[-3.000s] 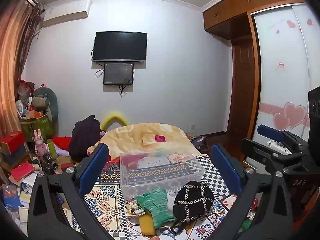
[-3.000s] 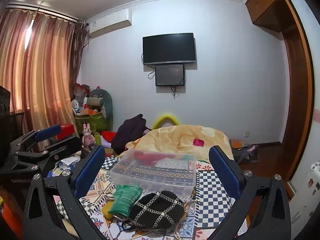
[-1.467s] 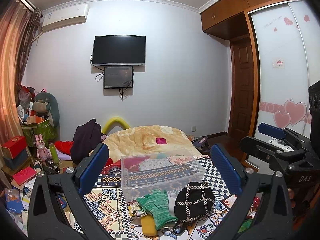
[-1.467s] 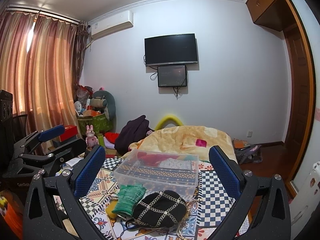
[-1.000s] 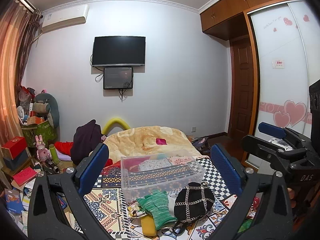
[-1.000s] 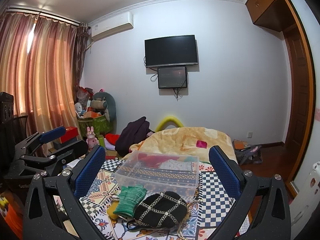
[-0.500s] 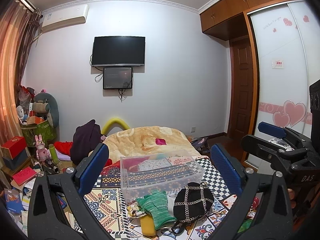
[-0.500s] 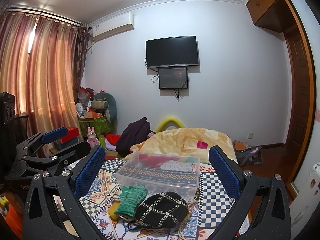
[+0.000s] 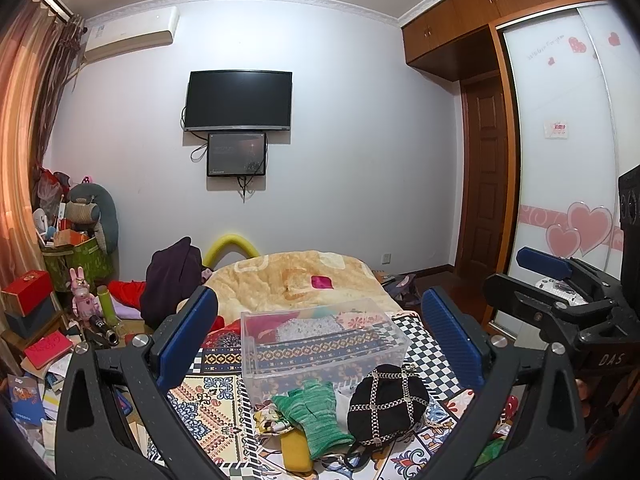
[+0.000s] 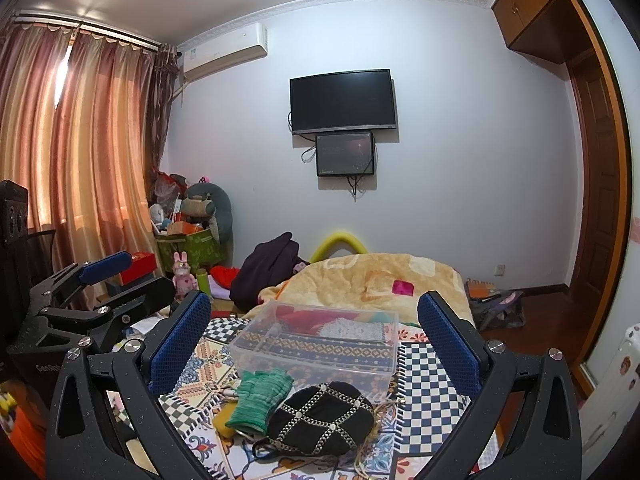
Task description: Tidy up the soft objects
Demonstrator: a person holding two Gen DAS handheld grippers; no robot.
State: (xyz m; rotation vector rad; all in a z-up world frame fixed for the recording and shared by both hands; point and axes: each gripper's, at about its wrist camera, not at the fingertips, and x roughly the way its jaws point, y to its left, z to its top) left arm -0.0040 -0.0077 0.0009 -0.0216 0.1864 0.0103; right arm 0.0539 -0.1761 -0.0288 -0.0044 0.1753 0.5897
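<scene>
A green knit glove (image 9: 314,414) (image 10: 260,398), a black hat with chain net (image 9: 386,404) (image 10: 320,418) and a yellow item (image 9: 295,450) lie in a pile on the patterned bedspread (image 9: 216,412). A clear plastic box (image 9: 320,340) (image 10: 316,340) stands just behind them. My left gripper (image 9: 320,332) is open and empty, above and before the pile. My right gripper (image 10: 314,330) is open and empty too. Each gripper shows at the side of the other's view.
An orange blanket (image 9: 296,276) lies on the bed behind the box. Dark clothes (image 9: 172,276) and a cluttered floor with boxes and toys (image 9: 48,300) are at the left. A wardrobe with hearts (image 9: 572,200) and a door are on the right.
Both views have tilted up slightly over the last three seconds; the pile and box sit a little lower in view. Both grippers stay open and empty.
</scene>
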